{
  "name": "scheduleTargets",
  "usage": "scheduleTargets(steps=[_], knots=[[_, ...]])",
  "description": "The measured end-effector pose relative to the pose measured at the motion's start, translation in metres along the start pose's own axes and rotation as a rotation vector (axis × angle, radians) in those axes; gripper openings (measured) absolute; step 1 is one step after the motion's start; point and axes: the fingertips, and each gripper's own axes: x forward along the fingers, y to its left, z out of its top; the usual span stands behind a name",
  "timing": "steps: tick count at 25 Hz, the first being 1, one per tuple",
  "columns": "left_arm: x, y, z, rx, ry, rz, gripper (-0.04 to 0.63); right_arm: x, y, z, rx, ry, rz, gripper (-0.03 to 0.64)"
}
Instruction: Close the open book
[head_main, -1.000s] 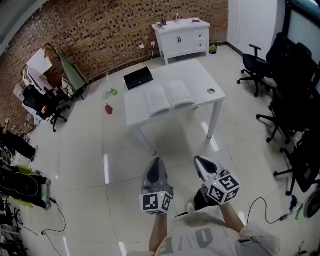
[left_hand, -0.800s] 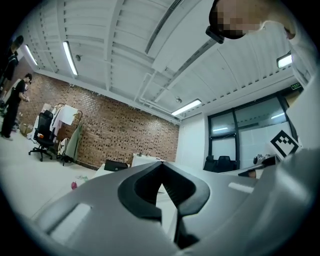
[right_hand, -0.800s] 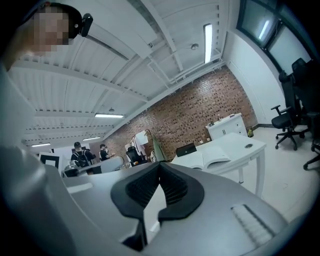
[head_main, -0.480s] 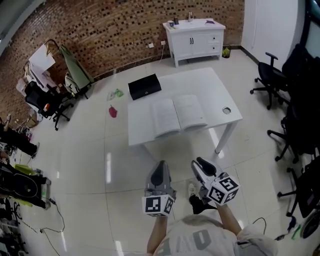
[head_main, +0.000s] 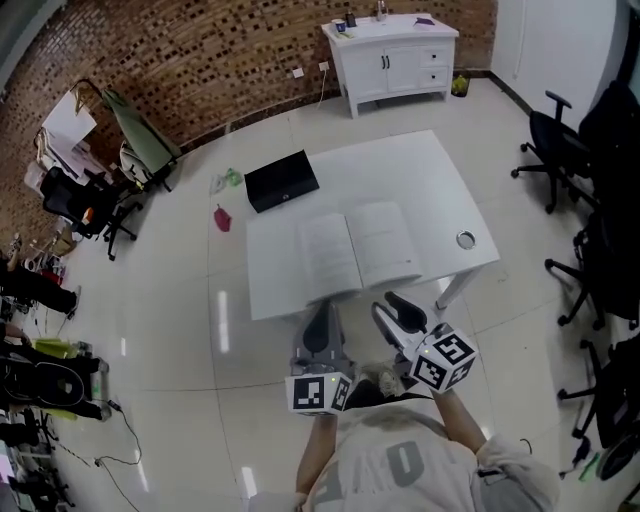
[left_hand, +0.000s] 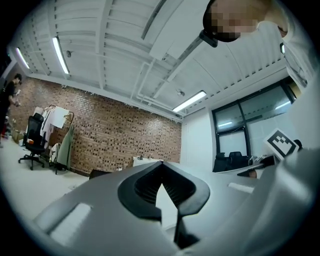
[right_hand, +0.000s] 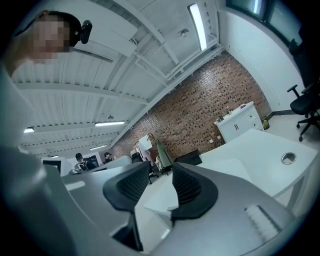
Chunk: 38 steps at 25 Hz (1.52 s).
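The open book (head_main: 360, 250) lies flat in the middle of the white table (head_main: 440, 180), its pages facing up. In the head view both grippers hover side by side at the table's near edge, just short of the book. My left gripper (head_main: 318, 318) (left_hand: 161, 167) has its tips together with nothing held. My right gripper (head_main: 392, 307) (right_hand: 161, 172) points at the book's near right part. Its jaws are opening, with a clear gap and nothing between them.
A black case (head_main: 282, 180) lies on the table's far left corner. A round cable hole (head_main: 465, 240) (right_hand: 287, 158) sits near the right edge. A white cabinet (head_main: 392, 50) stands by the brick wall. Office chairs (head_main: 560, 140) stand at the right, and chairs and clutter (head_main: 80, 200) at the left.
The person has walked up to the table, so both grippers have gone from over the bare floor to its near edge. The right gripper's jaws have spread apart.
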Motion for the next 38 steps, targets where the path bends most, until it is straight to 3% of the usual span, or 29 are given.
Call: scheduleTargets(steps=[13, 17, 18, 21, 23, 29, 32, 35, 38], knots=[[0.055, 0.028, -0.02, 0.006, 0.012, -0.011, 0.011, 0.044, -0.059, 0.01, 0.043, -0.025, -0.098, 0.15], [0.06, 0.036, -0.032, 0.001, 0.033, -0.015, 0.01, 0.043, -0.086, -0.004, 0.075, -0.025, -0.2, 0.145], [0.061, 0.037, -0.037, 0.012, 0.036, -0.019, 0.009, 0.043, -0.091, -0.007, 0.089, -0.025, -0.22, 0.113], [0.057, 0.044, -0.057, 0.038, 0.029, -0.006, 0.006, 0.047, -0.101, -0.022, 0.087, 0.003, -0.248, 0.091], [0.052, 0.054, -0.073, 0.011, 0.043, 0.019, 0.006, 0.052, -0.109, -0.038, 0.09, 0.021, -0.268, 0.094], [0.049, 0.071, -0.099, -0.052, 0.1, 0.059, 0.006, 0.04, -0.149, -0.098, 0.332, -0.046, -0.392, 0.069], [0.049, 0.07, -0.104, -0.067, 0.113, 0.055, 0.006, 0.045, -0.161, -0.124, 0.504, -0.027, -0.382, 0.183], [0.049, 0.07, -0.108, -0.075, 0.124, 0.046, 0.006, 0.052, -0.173, -0.14, 0.669, -0.032, -0.397, 0.243], [0.051, 0.072, -0.108, -0.075, 0.122, 0.043, 0.008, 0.054, -0.197, -0.156, 0.864, -0.088, -0.433, 0.249]])
